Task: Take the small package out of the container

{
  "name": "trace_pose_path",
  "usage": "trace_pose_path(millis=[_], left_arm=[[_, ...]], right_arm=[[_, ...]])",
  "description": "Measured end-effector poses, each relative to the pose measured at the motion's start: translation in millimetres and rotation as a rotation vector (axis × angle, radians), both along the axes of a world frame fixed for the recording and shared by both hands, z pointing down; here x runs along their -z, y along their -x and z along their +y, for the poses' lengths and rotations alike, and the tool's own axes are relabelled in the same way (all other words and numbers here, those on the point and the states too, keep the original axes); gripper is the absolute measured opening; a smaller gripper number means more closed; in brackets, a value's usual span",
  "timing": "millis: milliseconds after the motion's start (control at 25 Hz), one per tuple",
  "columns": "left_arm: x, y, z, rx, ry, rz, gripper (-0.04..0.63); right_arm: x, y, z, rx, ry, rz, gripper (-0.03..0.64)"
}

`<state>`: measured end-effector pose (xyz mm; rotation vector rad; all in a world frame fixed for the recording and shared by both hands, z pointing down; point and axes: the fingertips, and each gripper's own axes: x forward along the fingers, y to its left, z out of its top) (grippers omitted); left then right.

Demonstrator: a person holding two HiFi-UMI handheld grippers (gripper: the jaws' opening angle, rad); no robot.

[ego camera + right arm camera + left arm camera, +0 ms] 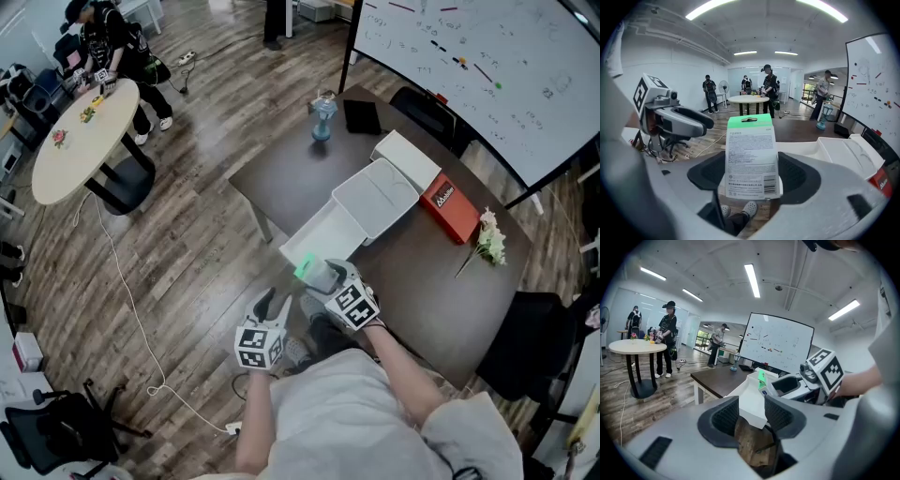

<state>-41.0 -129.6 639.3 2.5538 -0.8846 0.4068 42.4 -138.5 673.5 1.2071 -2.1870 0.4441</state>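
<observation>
Currently the right tongs [752, 174] grip the small package [751, 154]. It is a white card with fine print and a green header, standing upright between the two pads. In the head view it sits at the near end of the white container [317, 223], and in the left gripper view its green top shows above the container's rim.

The left tongs [752, 416] hold nothing and their jaws stand apart. The container's near corner shows between them in their own view. From above they hang over the wooden floor [187, 206], just off the edge of the dark worktop [441, 291] and close to that corner. I cannot tell whether a pad touches it.

The container lies open near the worktop's front corner, with a white lid [377, 195] against its far end and another white box [409, 157] beyond that. A red box [452, 208] lies beside these, and a sprig of pale flowers [489, 239] is farther right. A blue vase [322, 117] and a black pad [361, 117] stand at the far end, under a whiteboard [469, 66].

Well apart, a person [112, 47] bends over a round table [80, 141].
</observation>
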Motion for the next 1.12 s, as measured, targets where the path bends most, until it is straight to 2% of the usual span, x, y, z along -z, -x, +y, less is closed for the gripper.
trace_pose_path(millis=[240, 480, 760, 1120], left_arm=[[-1, 14, 13, 0.019, 0.001, 0.015, 0.16], [-6, 23, 18, 0.02, -0.004, 0.014, 0.158], [2, 33, 12, 0.048, -0.023, 0.021, 0.158], [-4, 21, 14, 0.021, -0.026, 0.0, 0.151]], right_arm=[[0, 12, 28, -0.183, -0.018, -0.146, 0.351], [5, 30, 45, -0.276, -0.068, -0.205, 0.351], [5, 45, 49, -0.277, -0.083, -0.221, 0.351], [-1, 31, 47, -0.303, -0.093, -0.259, 0.351]])
